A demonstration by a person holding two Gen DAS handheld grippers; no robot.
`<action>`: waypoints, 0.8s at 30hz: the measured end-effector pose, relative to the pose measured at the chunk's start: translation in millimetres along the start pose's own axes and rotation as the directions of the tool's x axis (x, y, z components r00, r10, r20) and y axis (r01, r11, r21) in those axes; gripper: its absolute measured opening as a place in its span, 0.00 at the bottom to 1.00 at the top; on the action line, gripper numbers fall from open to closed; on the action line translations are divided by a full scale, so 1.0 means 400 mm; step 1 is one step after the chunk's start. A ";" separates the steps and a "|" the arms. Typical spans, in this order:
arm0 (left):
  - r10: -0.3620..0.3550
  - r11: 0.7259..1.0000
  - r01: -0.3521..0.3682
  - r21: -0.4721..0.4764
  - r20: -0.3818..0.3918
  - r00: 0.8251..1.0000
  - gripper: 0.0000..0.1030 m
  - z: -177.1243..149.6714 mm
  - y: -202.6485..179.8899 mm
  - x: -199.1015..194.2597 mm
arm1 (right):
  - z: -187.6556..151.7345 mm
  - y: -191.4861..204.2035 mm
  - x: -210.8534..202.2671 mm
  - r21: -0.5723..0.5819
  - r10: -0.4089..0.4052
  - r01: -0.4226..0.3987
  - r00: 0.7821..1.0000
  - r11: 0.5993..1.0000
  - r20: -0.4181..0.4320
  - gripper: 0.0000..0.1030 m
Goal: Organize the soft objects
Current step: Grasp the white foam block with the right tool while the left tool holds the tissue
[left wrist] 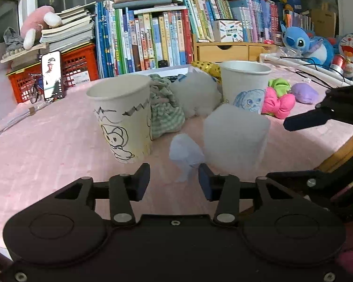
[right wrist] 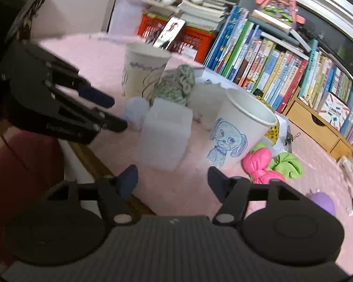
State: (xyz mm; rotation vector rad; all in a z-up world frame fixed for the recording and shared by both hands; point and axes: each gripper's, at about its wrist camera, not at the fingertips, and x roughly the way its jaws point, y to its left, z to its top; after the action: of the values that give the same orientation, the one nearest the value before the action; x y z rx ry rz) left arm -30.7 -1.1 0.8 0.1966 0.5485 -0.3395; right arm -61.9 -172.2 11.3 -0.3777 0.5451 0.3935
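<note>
A pink-covered table (left wrist: 47, 159) holds two paper cups and a scatter of soft things, with a crowded bookshelf (left wrist: 153, 37) behind.

The left gripper (left wrist: 174, 183) hovers low over the near edge of the table, its jaws partly apart with nothing pressed between them. Just ahead of its fingertips lies a small pale blue wad of soft material (left wrist: 186, 155), close to the right-hand finger but not gripped. To its left stands a cup with a black cartoon drawing (left wrist: 122, 117); to its right sits a white foam-like block (left wrist: 235, 138).

The right gripper (right wrist: 173, 181) has its jaws wide and empty, aimed at the same white block from the other side. Past the block is a second cup with a blue puppy drawing (right wrist: 237, 131), then a pink knotted fabric piece (right wrist: 261, 164) touching a green one (right wrist: 288, 162), and a purple soft lump (right wrist: 322, 202) further off. A green checked cloth bundle (left wrist: 164, 108) and a white fluffy mass (left wrist: 195, 94) sit between the cups.

Both grippers look to be between picks (neither carries anything). The likely next move is a grasp on the blue wad or the white block; either would squash easily, so a gentle, centred close seems needed, followed by a lift clear of a cup rim.
</note>
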 end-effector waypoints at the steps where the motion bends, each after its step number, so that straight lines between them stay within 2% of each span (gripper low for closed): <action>1: 0.001 1.000 -0.001 -0.007 0.004 1.000 0.43 0.004 0.002 0.000 | 0.002 -0.007 -0.001 0.027 0.015 -0.016 1.000 1.000 0.012 0.79; 8: -0.021 0.997 0.023 -0.077 0.025 0.999 0.46 0.035 0.035 0.017 | 0.012 -0.030 0.002 0.172 0.085 -0.100 0.992 0.980 0.096 0.80; 15: -0.008 0.992 0.010 -0.122 0.017 1.000 0.45 0.043 0.045 0.049 | 0.019 -0.042 0.020 0.246 0.071 -0.102 0.989 0.964 0.133 0.79; 24: -0.031 0.980 0.029 -0.196 -0.004 1.000 0.43 0.037 0.066 0.080 | 0.026 -0.046 0.036 0.280 0.073 -0.114 0.986 0.953 0.152 0.70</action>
State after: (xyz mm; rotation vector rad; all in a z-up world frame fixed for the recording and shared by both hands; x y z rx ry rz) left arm 11.6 11.0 -1.7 -0.0004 0.5887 -0.3119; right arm -37.8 -179.6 15.8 -0.0418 0.4759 0.4219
